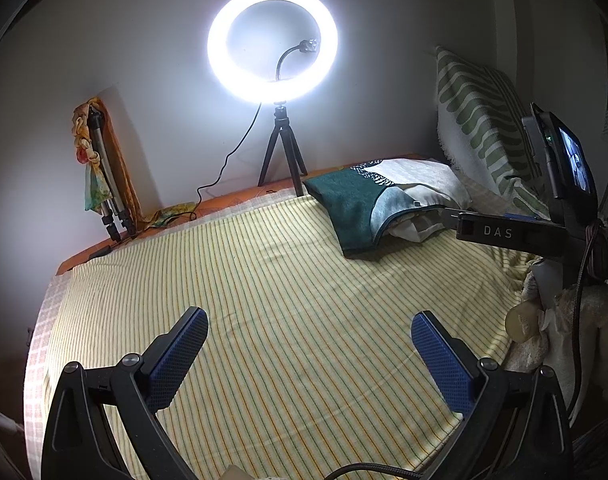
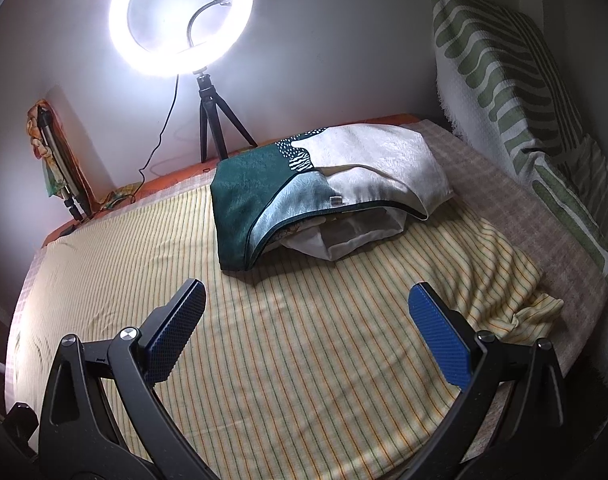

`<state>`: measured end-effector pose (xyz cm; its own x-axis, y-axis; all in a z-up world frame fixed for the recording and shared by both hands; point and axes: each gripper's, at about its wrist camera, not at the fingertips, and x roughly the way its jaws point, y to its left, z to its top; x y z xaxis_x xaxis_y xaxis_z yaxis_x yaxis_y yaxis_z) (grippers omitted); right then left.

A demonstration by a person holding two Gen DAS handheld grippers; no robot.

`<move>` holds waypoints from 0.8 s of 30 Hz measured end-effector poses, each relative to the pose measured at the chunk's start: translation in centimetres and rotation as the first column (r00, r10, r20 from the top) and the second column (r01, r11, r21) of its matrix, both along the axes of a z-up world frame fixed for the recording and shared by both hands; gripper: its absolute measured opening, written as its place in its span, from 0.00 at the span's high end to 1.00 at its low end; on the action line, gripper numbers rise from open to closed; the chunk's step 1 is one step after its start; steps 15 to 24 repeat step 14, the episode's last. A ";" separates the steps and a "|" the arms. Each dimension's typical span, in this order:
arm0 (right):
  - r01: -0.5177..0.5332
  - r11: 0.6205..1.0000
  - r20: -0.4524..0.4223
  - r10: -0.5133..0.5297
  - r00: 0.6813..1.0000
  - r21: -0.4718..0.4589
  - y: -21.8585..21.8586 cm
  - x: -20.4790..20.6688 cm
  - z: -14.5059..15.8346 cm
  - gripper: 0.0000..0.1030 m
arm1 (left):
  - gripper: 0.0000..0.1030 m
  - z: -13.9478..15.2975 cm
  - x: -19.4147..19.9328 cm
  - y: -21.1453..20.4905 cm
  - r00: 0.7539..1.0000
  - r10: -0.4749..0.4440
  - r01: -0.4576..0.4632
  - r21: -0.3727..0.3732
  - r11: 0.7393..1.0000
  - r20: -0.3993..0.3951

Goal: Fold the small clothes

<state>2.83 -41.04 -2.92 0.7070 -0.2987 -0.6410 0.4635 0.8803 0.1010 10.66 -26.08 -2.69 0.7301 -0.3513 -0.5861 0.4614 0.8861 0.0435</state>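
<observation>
The left gripper (image 1: 309, 342) hangs spread wide and holding nothing over the striped bed sheet (image 1: 264, 300). At two o'clock from it lies the green-and-white cloth (image 1: 356, 208). The right gripper (image 2: 307, 322), likewise gaping and unladen, has that cloth (image 2: 304, 184) at twelve o'clock, beneath the ring light (image 2: 180, 20).

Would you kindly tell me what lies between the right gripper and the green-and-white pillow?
Only bare striped sheet lies between the open right gripper and the pillow, shown in the right wrist view.
</observation>
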 end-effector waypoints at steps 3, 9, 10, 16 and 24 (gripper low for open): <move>0.000 1.000 0.000 0.000 1.000 0.003 0.0 0.0 -0.1 0.00 | 0.00 0.0 0.0 -0.1 1.000 -0.001 0.001 0.000 1.000 0.002; -0.001 1.000 -0.002 0.001 1.000 0.006 -0.1 -0.1 -0.2 0.00 | 0.00 -0.1 -0.1 -0.3 1.000 -0.001 0.001 0.009 1.000 0.006; -0.001 1.000 -0.001 0.001 1.000 0.006 -0.1 -0.1 -0.2 0.00 | 0.00 -0.2 -0.1 -0.4 1.000 -0.002 0.002 0.009 1.000 0.006; -0.001 1.000 -0.001 0.001 1.000 0.006 -0.2 0.0 -0.2 0.00 | 0.00 -0.3 0.1 -0.5 1.000 -0.004 0.004 0.003 1.000 -0.004; -0.001 1.000 -0.001 0.001 1.000 0.006 -0.2 0.0 -0.2 0.00 | 0.00 -0.3 0.1 -0.5 1.000 -0.004 0.004 0.003 1.000 -0.004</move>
